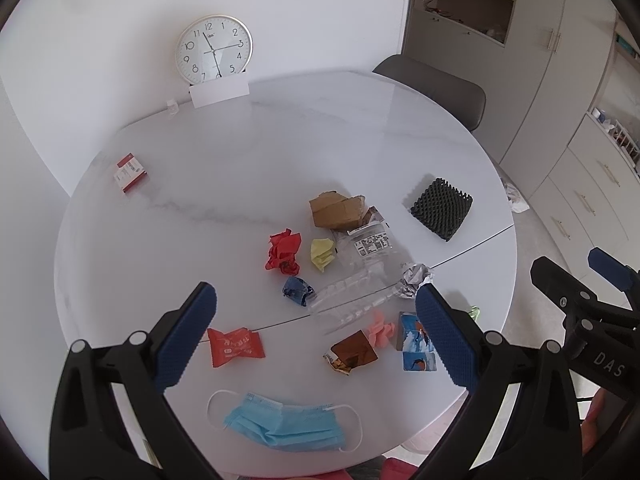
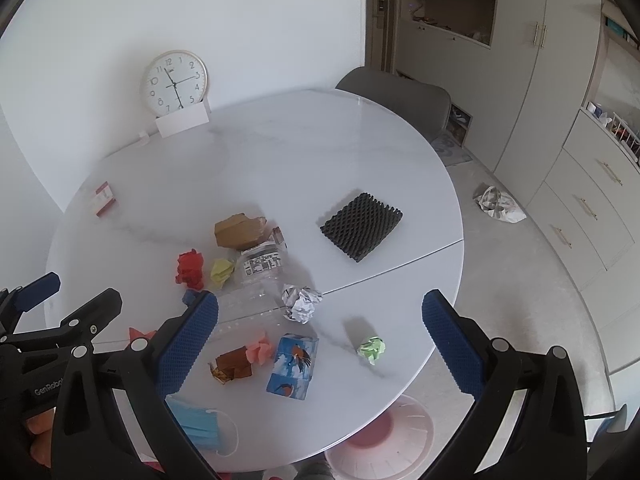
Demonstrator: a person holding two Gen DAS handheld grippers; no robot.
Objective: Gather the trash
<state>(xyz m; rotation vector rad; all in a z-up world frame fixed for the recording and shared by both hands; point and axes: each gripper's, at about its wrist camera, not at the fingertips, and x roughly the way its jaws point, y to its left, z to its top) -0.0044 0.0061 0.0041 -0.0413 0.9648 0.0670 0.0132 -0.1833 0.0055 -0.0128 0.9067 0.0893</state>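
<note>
The left gripper [image 1: 316, 330] hovers above the near side of the round desk [image 1: 248, 160], its jaws spread wide and holding nothing. Between its fingers lie a crushed clear bottle [image 1: 360, 280], a blue paper ball [image 1: 297, 290], a brown foil wrapper [image 1: 352, 353] and an orange-red sachet [image 1: 234, 347]; a blue face mask [image 1: 286, 426] lies nearer, lengthwise along the desk edge. The bottle's long axis runs diagonally, label end toward the torn cardboard box [image 1: 336, 210]. The right gripper [image 2: 320, 344] is also wide open and empty, with a blue bird-printed carton [image 2: 294, 364], a crumpled white paper [image 2: 301, 302] and a green paper ball [image 2: 373, 349] between its fingers. A pink basket [image 2: 380, 440] sits on the floor below the desk edge; its contents cannot be made out.
</note>
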